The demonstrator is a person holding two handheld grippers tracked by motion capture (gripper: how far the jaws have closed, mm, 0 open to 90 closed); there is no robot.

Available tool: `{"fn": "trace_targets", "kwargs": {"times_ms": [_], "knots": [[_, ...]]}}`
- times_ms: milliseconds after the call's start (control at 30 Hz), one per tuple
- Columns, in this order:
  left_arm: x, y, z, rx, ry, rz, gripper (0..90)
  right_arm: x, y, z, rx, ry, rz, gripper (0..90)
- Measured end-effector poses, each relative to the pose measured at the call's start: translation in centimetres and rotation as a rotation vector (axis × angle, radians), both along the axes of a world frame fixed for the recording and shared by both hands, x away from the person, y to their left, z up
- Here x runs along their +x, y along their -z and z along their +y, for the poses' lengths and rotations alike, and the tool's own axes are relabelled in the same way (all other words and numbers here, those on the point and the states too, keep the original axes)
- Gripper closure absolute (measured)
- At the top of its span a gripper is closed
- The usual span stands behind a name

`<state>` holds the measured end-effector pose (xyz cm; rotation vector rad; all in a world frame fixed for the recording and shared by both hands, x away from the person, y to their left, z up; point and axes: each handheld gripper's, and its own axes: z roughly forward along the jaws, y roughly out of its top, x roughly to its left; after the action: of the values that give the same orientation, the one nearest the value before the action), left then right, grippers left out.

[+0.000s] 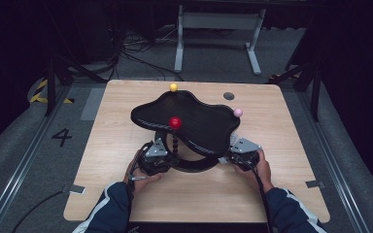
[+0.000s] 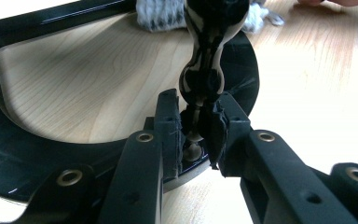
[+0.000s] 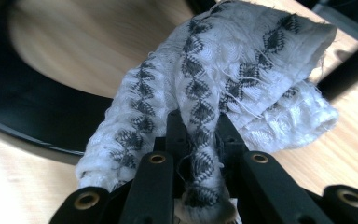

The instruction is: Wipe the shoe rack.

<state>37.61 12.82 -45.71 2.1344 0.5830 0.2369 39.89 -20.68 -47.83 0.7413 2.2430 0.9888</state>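
Note:
A black stand rests on the wooden table (image 1: 286, 145): a wavy black tray (image 1: 199, 121) held above a ring-shaped base (image 1: 194, 167) by beaded posts. A red ball (image 1: 175, 122) tops the near post, a yellow ball (image 1: 173, 87) sits at the tray's far edge and a pink ball (image 1: 238, 112) at its right. My left gripper (image 2: 196, 135) is shut on the lower part of the beaded post (image 2: 205, 70), just above the base (image 2: 9, 154). My right gripper (image 3: 200, 135) is shut on a white cloth with black diamonds (image 3: 242, 60), right beside the base (image 3: 23, 116) at the stand's near right.
A dark round hole (image 1: 228, 95) lies in the tabletop at the back right. Behind the table stands a white metal frame (image 1: 218, 29), with cables on the grey floor. Both of the person's forearms come in from the near table edge.

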Motion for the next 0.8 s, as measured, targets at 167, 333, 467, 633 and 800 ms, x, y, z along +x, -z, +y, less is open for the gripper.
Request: {"fn": "trace_targets", "kwargs": {"times_ms": [167,333,467,633,800], "knots": [[0.0,0.0,0.1,-0.006,-0.005,0.008,74.7,1.1,0.8,-1.4,-0.019,0.068,-0.010,80.2],[0.0,0.2,0.1,-0.017,-0.004,0.008,74.7,1.3,0.5,-1.4,0.004,0.066,-0.003,80.1],[0.0,0.2,0.1,-0.016,-0.007,0.009,74.7,0.6,0.3,-0.3,-0.016,0.034,-0.023,80.3],[0.1,0.2,0.1,-0.007,-0.002,0.003,74.7,-0.8,-0.2,1.2,-0.007,-0.051,0.010,80.3],[0.0,0.1,0.0,-0.006,-0.007,0.002,74.6,-2.7,-0.3,4.5,-0.002,-0.147,0.025,80.3]]}}
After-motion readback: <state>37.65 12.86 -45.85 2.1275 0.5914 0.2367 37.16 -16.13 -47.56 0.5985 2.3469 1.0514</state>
